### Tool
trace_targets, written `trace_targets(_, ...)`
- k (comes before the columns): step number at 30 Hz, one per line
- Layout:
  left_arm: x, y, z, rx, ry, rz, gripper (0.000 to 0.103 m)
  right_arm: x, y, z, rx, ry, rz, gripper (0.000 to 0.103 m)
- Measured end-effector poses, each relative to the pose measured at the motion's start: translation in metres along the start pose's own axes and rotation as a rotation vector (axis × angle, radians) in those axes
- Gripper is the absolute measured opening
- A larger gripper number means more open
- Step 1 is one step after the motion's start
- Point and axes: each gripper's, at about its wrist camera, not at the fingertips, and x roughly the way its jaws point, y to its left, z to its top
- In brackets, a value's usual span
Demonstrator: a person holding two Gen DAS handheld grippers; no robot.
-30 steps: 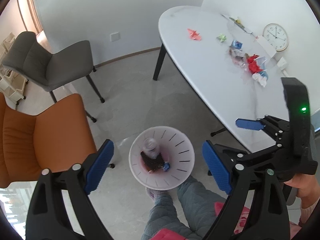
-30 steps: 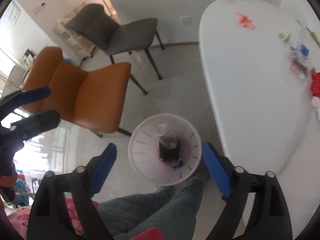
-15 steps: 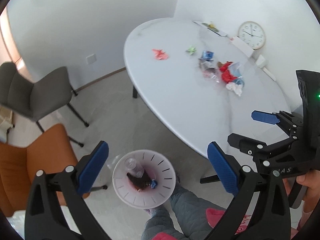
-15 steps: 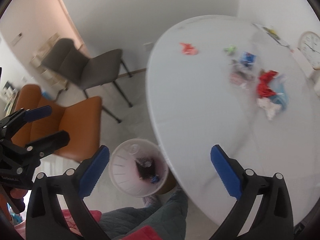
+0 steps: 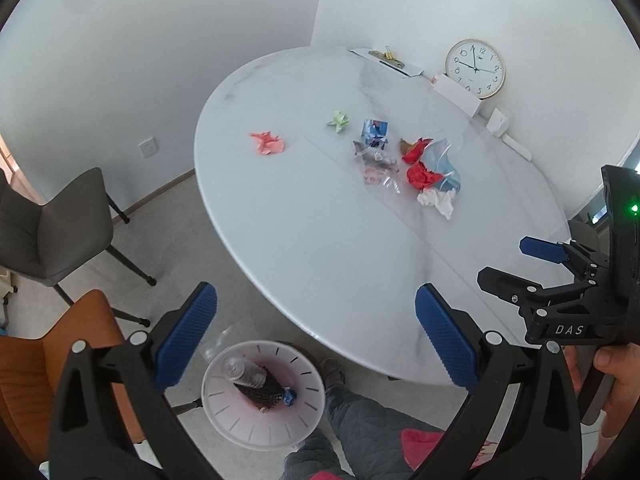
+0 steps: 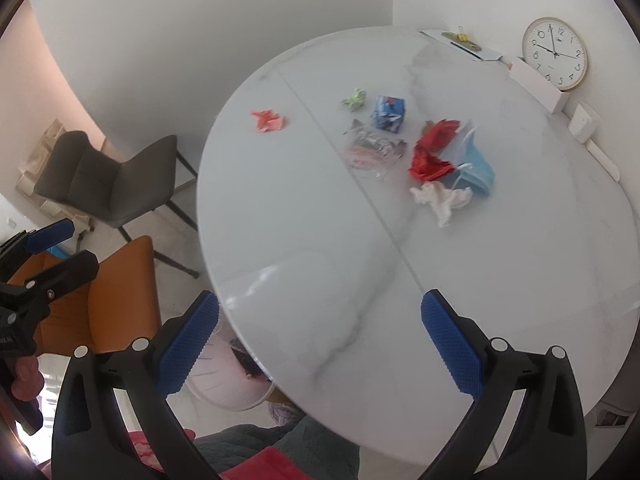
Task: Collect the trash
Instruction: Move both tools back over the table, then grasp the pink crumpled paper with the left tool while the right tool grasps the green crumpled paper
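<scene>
Trash lies on a white oval table point(image 5: 340, 240) point(image 6: 500, 280): a pink paper wad point(image 5: 267, 143) point(image 6: 269, 120), a green wad point(image 5: 338, 121) point(image 6: 354, 98), a blue wrapper point(image 5: 374, 129) point(image 6: 389, 113), clear foil wrappers point(image 5: 376, 164) point(image 6: 372, 151), red paper point(image 5: 420, 166) point(image 6: 433, 152), a blue face mask point(image 5: 444, 168) point(image 6: 472, 170) and a white tissue point(image 5: 438, 200) point(image 6: 440, 198). A white bin point(image 5: 262, 394) point(image 6: 224, 380) on the floor holds a clear bottle and dark wrappers. My left gripper point(image 5: 316, 338) is open above the bin and table edge. My right gripper point(image 6: 320, 344) is open over the near table edge. Both are empty.
A grey chair point(image 5: 52, 216) point(image 6: 108, 176) and an orange chair point(image 5: 36, 360) point(image 6: 112, 296) stand left of the table. A wall clock point(image 5: 475, 68) point(image 6: 555, 54), a white box and papers sit at the table's far side. The person's legs are below.
Both grippers have risen and swung from over the bin towards the table. The bin has slid down in both views and the trash pile has come into fuller view.
</scene>
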Motion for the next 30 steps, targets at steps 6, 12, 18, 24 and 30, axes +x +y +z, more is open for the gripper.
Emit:
trace_targets(6,0.011,-0.010,0.025,-0.014,-0.008,0.011,0.095,0.001,-0.018,0.018,0.011,-0.011,0.014,0.100)
trace_targets(12,0.024,-0.017,0.046,-0.028,-0.009,0.033,0.095,0.008,-0.031,0.040,-0.002,-0.019,0.020,0.100)
trace_targets(18,0.040,-0.021,0.063,-0.028,-0.005,0.064,0.095,0.019,-0.045,0.058,-0.007,-0.013,0.025,0.100)
trace_targets(24,0.059,-0.017,0.087,-0.023,-0.016,0.099,0.095,0.036,-0.057,0.075,-0.013,-0.002,0.038,0.100)
trace_targets(30,0.099,-0.005,0.120,-0.012,-0.020,0.113,0.095,0.065,-0.062,0.098,-0.053,0.017,0.067,0.100)
